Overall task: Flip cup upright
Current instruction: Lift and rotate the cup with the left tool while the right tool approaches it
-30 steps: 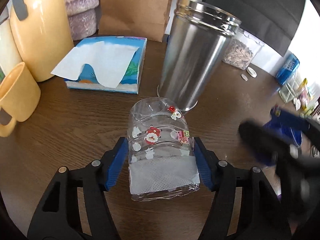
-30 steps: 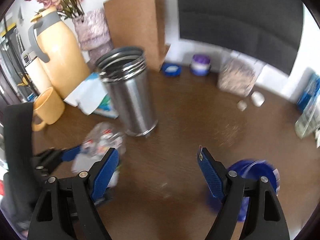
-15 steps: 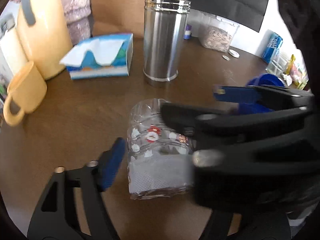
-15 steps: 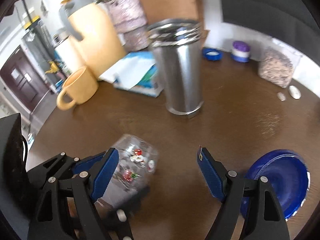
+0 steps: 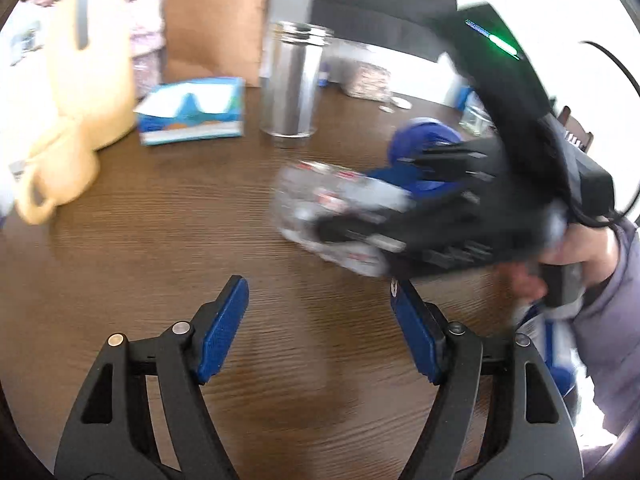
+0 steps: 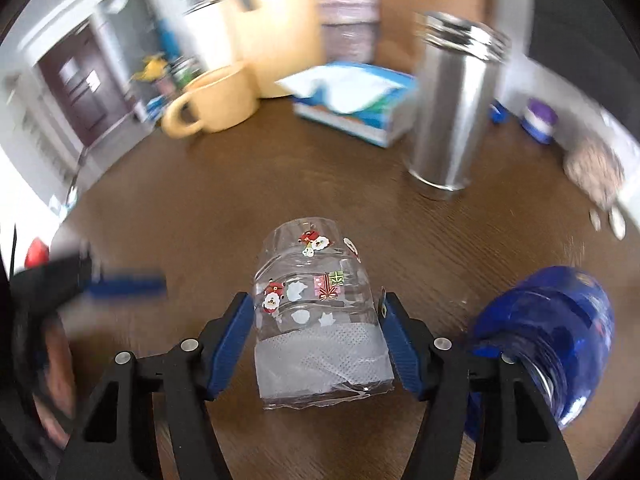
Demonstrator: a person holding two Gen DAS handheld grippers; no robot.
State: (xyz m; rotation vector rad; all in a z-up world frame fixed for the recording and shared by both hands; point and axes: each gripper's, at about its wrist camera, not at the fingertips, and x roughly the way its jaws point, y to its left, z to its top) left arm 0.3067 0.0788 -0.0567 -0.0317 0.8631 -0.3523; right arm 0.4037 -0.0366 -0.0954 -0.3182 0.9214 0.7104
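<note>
Two blue pads of the right gripper point(image 6: 316, 334) clamped against the clear Santa-print cup point(image 6: 318, 312), one on each side; held lying over, base pointing ahead toward the steel tumbler point(image 6: 456, 116), white tissue wadded near the mouth. Left gripper point(image 5: 320, 328) spread wide, holding nothing, over bare wooden table point(image 5: 168, 232). Cup seemingly off or barely on the wood, hard to call. Grasp done, then; rotation and setting down upright, mouth up, left to do
</note>
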